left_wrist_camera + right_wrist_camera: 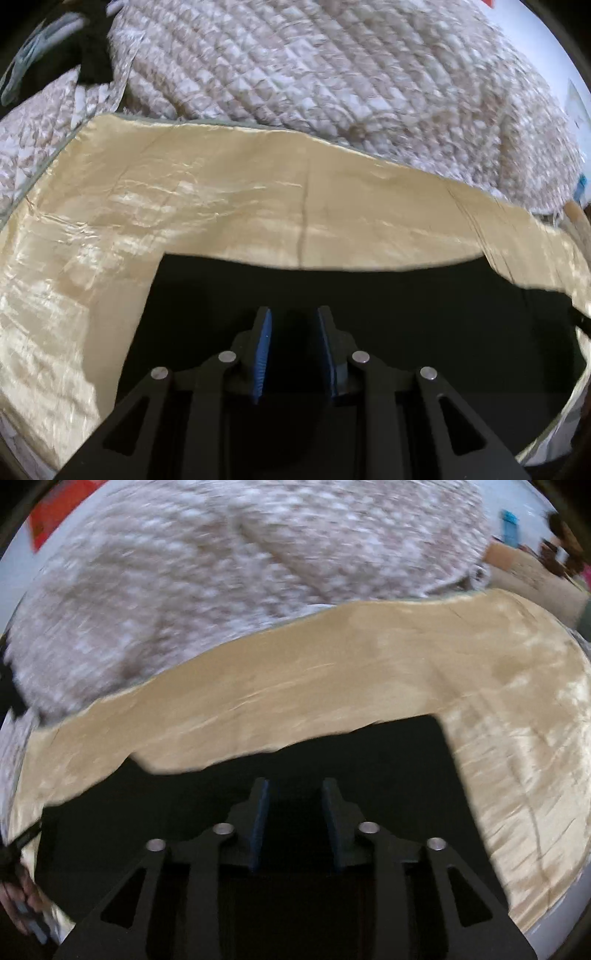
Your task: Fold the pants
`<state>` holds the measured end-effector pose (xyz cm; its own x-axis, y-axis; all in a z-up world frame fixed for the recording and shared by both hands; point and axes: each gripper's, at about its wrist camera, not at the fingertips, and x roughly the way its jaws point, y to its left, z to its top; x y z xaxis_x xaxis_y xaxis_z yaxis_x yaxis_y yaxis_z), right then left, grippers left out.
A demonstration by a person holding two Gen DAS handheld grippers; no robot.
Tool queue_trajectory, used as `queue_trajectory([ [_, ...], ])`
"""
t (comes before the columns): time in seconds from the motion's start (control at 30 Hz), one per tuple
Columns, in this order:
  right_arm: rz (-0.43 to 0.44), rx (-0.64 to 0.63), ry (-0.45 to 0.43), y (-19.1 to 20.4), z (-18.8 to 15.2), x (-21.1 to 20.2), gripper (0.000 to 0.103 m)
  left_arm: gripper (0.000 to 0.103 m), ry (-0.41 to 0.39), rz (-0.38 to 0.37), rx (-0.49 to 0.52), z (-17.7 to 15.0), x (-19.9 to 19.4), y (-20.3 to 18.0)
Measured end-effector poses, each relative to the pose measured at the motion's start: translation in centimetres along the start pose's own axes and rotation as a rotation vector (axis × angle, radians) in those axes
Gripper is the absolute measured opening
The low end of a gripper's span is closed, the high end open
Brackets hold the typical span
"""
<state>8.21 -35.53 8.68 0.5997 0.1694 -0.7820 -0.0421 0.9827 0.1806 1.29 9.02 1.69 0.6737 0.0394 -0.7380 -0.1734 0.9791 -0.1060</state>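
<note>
Surface: a shiny cream-gold satin sheet [221, 206] is spread flat; its edge is bordered by the quilt.
Background: a quilted beige-and-white patterned bedspread [332, 74] is heaped beyond the sheet; the right wrist view of it is blurred.
Far edge: a pale wall with a red patch [55, 513] is glimpsed at the upper corner.
Task item: dark, near-black fabric pants [369, 295] are laid flat on the satin sheet, with a straight far edge and a square corner towards the left in the left wrist view; the same garment [332, 760] is seen below the right gripper.
Left gripper [294, 325]: black frame, blue ribbed pads; the jaws are parted, nothing is seen pinched between them, and they are poised just above the pants.
Right gripper [295, 797]: same build; the jaws are spread slightly wider, with only the dark cloth behind the gap. Contact with the cloth cannot be told.
Person: fingers [22, 908] are glimpsed at the lower left edge of the right wrist view.
</note>
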Motion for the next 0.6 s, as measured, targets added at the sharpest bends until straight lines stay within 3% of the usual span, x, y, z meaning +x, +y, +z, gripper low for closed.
queue_trajectory([
  [0.27, 0.08, -0.149, 0.049, 5.4, -5.3, -0.7, 0.041, 0.029, -0.017, -0.009, 0.086, -5.0, -2.9, -2.7],
  [0.43, 0.102, -0.233, 0.079, 7.9, -8.2, -0.5, 0.044, 0.033, -0.02, 0.006, 0.135, -5.8, -2.6, -3.5],
  [0.6, 0.067, -0.3, 0.075, 9.0, -8.9, 0.1, 0.047, 0.037, -0.026, 0.014, 0.128, -5.8, -2.6, -3.4],
])
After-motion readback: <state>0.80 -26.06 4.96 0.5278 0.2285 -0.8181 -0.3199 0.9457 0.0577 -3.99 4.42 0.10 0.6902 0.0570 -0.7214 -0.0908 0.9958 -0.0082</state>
